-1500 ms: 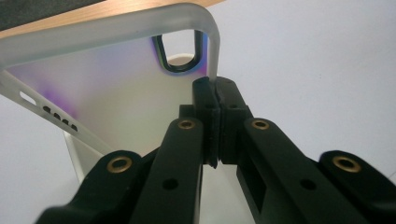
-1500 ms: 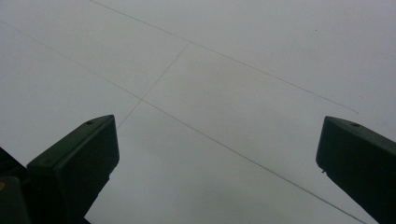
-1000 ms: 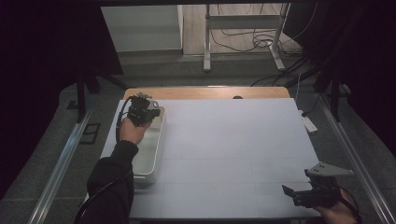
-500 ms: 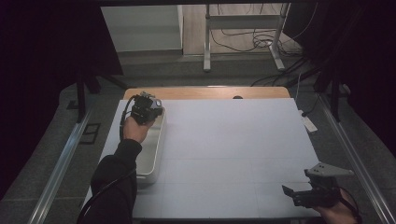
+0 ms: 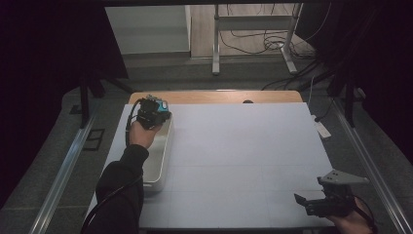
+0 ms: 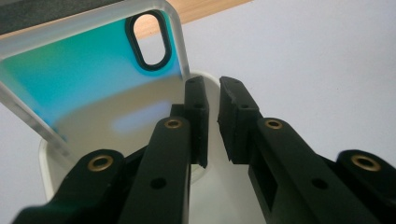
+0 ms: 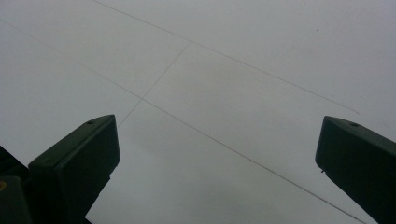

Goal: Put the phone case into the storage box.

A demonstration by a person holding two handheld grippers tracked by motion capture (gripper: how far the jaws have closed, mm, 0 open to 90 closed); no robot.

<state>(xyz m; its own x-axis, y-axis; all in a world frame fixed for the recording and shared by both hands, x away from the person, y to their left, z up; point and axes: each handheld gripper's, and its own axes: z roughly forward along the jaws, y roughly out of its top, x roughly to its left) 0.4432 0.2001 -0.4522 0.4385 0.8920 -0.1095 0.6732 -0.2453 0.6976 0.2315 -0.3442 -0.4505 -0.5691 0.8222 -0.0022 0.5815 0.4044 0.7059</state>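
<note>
The teal, clear-edged phone case (image 6: 88, 79) leans in the white rectangular tray's (image 5: 158, 161) far end at the counter's (image 5: 243, 161) left, just left of the left gripper's (image 6: 212, 121) fingers, now parting, nothing between. The right gripper (image 5: 304, 202) idles released, well apart.

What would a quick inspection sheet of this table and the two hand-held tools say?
Surface: white table, bare apart from the tray; wooden strip along the far edge.
Job's things: teal phone case leaning in the white tray, at its far end.
Clutter: small dark spot at the far edge, too small to tell.
Grippers: left gripper over the tray, jaws just opening to a narrow gap, nothing between them; right gripper wide open over bare table.
Cables: a black one trails from the left gripper; more lie on the floor beyond.
Surroundings: dark curtains, metal stand legs.
</note>
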